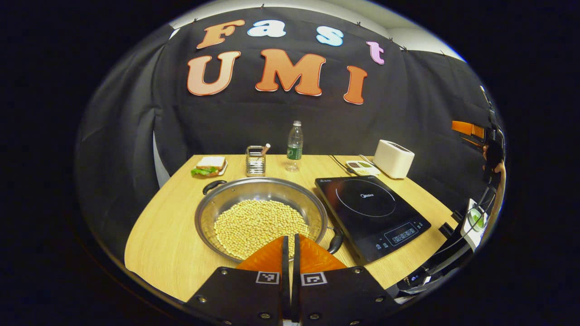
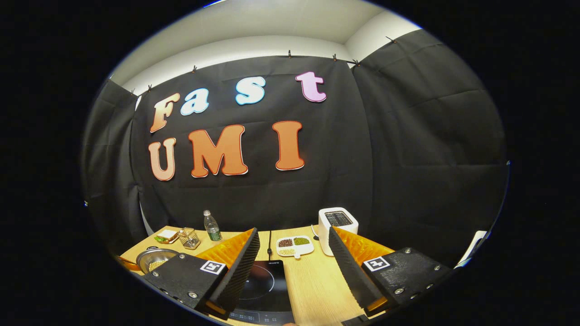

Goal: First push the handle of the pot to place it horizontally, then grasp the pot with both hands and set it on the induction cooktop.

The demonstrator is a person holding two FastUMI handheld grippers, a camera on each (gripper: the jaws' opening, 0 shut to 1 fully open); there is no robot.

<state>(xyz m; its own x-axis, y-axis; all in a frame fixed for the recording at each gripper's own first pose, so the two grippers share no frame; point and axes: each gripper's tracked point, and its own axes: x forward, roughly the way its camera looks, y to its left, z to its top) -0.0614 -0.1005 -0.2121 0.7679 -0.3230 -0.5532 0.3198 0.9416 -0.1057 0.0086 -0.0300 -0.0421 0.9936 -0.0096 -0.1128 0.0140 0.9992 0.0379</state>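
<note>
Steel gleams at the lower centre of the left gripper view: a wide, shallow stainless pot [image 1: 260, 217] of pale beans sits on the light wooden bench [image 1: 172, 235], just left of the flat black induction cooktop [image 1: 371, 215]. Its 2 black handles [image 1: 214, 186] point upper left and lower right. The left gripper [image 1: 290, 253] hangs over the pot's near rim, fingers nearly together, holding nothing. In the right gripper view, the right gripper [image 2: 294, 262] is spread wide above the cooktop [image 2: 263, 283], empty.

a mock kitchen in a recording booth: black cloth wall [image 2: 408, 158], wooden table [image 1: 167, 235], induction cooktop [image 1: 371, 213], toaster [image 1: 393, 158].
</note>
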